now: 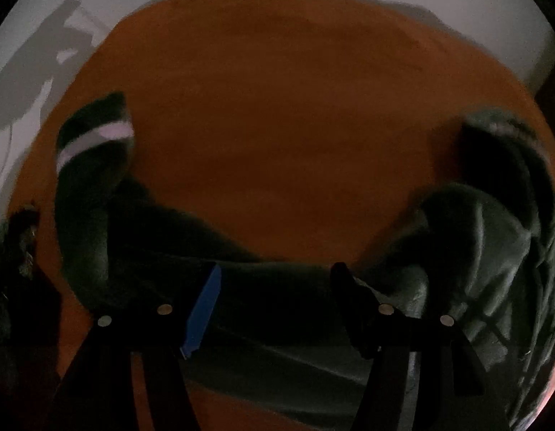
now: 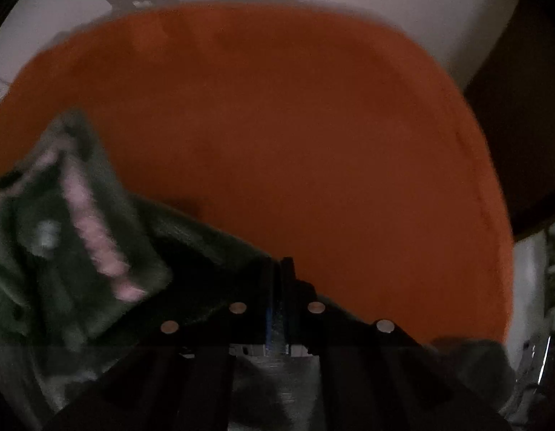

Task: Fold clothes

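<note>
Dark green garment (image 1: 277,298) with pale striped cuff (image 1: 94,140), bunched along near edge of orange surface (image 1: 277,125); left gripper (image 1: 277,276) fingers (image 1: 205,309) spread wide over the cloth, right gripper (image 2: 277,269) fingers (image 2: 268,287) pinched together on its edge.

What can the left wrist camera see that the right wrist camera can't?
Only the left wrist view shows the left hand-held gripper standing open over the dark garment, with a blue pad on one finger and a quilted lining at the right. Only the right wrist view shows the right hand-held gripper with its fingers closed together, seemingly on the garment's edge, and a pink zigzag stripe. Both show the same dark green garment on the orange surface beneath a pale wall.
</note>
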